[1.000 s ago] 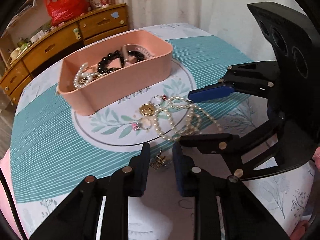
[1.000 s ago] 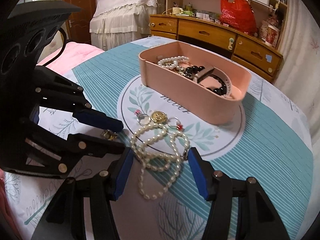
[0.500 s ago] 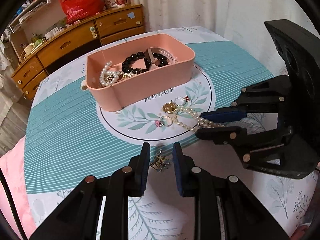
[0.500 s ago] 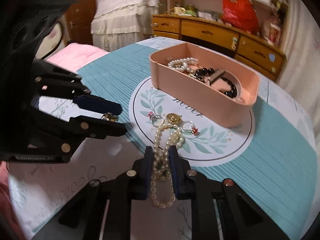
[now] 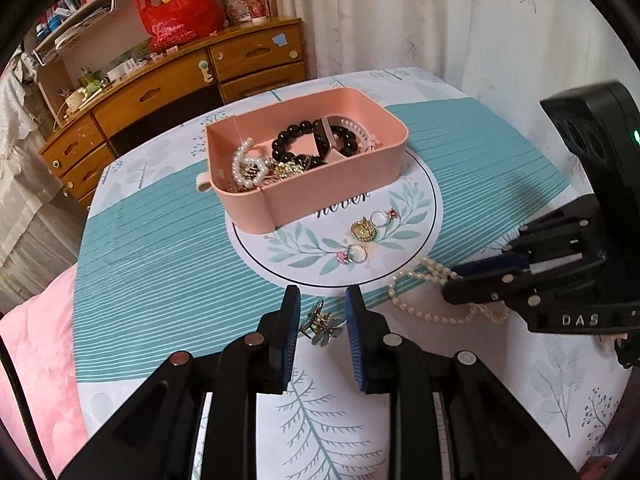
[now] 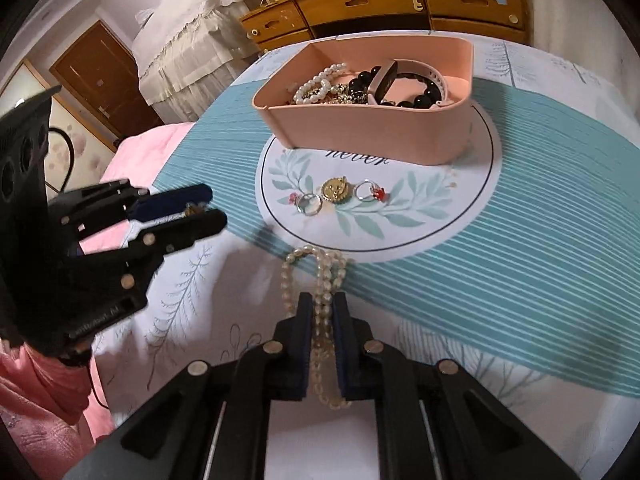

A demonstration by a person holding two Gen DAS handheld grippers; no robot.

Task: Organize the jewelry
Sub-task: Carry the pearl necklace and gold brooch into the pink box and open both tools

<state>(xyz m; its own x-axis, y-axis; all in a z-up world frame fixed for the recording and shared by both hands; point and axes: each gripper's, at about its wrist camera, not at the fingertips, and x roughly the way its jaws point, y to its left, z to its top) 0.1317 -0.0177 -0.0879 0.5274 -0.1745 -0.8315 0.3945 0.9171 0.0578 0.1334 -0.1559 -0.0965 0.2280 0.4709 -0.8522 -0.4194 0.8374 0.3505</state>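
Observation:
A pink tray (image 5: 332, 188) holding pearls, black beads and gold pieces stands on the round table. In front of it lie a gold medallion (image 5: 363, 230) and two rings (image 5: 354, 255), one with a pink stone, one with a red. My left gripper (image 5: 323, 300) is shut on a small gold-and-green clip (image 5: 320, 324), lifted off the cloth. In the right wrist view my right gripper (image 6: 322, 302) is closing its last bit on the pearl necklace (image 6: 324, 276). Its pads press the strands, and loops trail ahead of the tips. The left gripper (image 6: 212, 205) hangs at the left.
The tablecloth (image 5: 160, 264) is teal-striped with a white leaf circle. A wooden dresser (image 5: 180, 80) with a red bag (image 5: 176, 12) stands behind the table. Pink bedding (image 5: 36, 340) lies off the left edge, and a curtain (image 5: 440, 20) hangs at the back right.
The right jaws went from wide apart to closed on the pearl necklace and pulled it off the leaf circle. The left gripper rose with the clip between its pads.

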